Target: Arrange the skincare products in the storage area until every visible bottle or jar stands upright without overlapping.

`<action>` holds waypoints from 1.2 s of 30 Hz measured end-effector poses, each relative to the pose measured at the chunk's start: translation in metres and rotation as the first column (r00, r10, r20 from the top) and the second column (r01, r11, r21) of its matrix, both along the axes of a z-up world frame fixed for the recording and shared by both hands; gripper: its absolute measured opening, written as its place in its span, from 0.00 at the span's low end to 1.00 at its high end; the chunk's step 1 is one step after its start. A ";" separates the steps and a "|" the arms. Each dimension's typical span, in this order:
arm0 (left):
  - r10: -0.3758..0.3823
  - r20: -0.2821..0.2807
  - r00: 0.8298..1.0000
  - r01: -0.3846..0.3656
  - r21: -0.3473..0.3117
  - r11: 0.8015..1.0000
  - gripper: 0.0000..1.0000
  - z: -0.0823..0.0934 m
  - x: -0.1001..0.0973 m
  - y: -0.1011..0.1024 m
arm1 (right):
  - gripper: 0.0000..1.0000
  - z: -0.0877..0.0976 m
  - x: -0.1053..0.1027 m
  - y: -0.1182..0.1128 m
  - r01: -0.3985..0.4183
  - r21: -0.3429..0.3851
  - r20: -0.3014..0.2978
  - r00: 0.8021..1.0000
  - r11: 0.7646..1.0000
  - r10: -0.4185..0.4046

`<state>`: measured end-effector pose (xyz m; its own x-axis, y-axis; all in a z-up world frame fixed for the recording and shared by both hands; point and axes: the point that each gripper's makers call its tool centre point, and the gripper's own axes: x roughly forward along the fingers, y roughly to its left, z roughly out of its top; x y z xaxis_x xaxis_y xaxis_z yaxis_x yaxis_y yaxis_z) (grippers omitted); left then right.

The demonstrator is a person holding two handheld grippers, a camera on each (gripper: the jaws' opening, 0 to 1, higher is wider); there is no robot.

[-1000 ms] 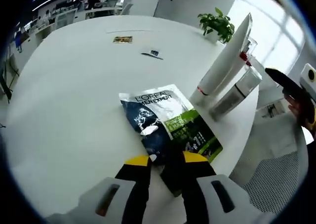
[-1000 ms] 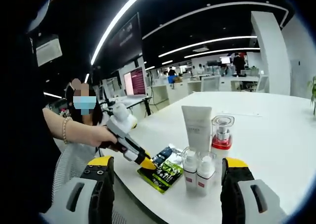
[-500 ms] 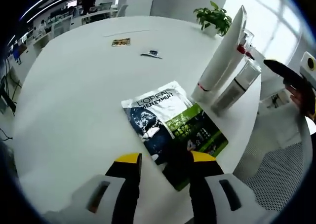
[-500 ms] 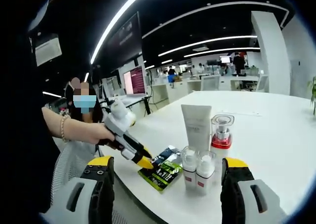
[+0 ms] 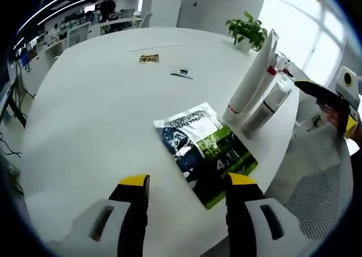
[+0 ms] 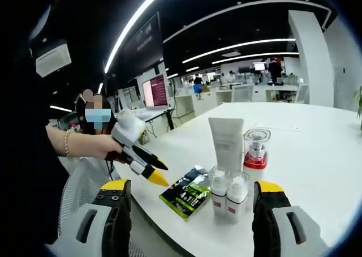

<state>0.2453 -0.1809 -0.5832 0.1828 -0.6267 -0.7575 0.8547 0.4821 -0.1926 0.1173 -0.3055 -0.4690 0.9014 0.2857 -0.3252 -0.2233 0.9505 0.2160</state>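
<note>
A flat L'Oreal sachet pack (image 5: 206, 152) lies on the white table (image 5: 85, 110), just ahead of my left gripper (image 5: 186, 183), which is open and holds nothing. Behind the pack stand a tall white tube (image 5: 253, 78) and clear-capped bottles (image 5: 266, 104). In the right gripper view, my right gripper (image 6: 192, 189) is open and held back from the table edge. Past it are the pack (image 6: 186, 192), two small white bottles (image 6: 228, 190), the tube (image 6: 226, 144) and a red-based jar (image 6: 256, 152), all upright. The left gripper (image 6: 160, 175) hovers open, left of the pack.
A potted plant (image 5: 249, 28) stands at the table's far edge. Two small flat items (image 5: 149, 58) (image 5: 182, 73) lie mid-table. The right gripper (image 5: 319, 91) shows at the right, off the table. A mesh chair (image 5: 317, 206) sits below the table edge. A person (image 6: 90, 144) holds the left gripper.
My left gripper opened, let go of the sachet's near corner and drew back from it. The pack now lies flat on the table. The right gripper has hardly moved.
</note>
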 end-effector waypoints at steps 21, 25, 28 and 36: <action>0.044 0.070 0.997 -0.036 -0.118 0.992 0.74 0.052 -0.005 0.043 | 0.94 -0.006 0.002 -0.002 -0.005 0.001 -0.003 1.000 1.000 0.005; 0.045 0.082 0.996 -0.034 -0.135 0.990 0.78 0.059 -0.006 0.047 | 0.94 -0.006 0.002 -0.002 -0.006 0.003 -0.004 1.000 1.000 0.006; 0.047 0.090 0.995 -0.033 -0.147 0.989 0.80 0.065 -0.009 0.051 | 0.94 -0.007 0.002 -0.002 -0.005 0.002 -0.007 1.000 1.000 0.005; 0.046 0.088 0.995 -0.030 -0.168 0.985 0.89 0.068 -0.015 0.058 | 0.94 -0.008 0.002 -0.002 -0.001 0.006 -0.011 1.000 1.000 0.001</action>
<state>0.2305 -0.1226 -0.5157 0.2726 -0.7336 -0.6225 0.8541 0.4824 -0.1946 0.1192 -0.3077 -0.4765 0.8974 0.2886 -0.3338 -0.2218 0.9490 0.2242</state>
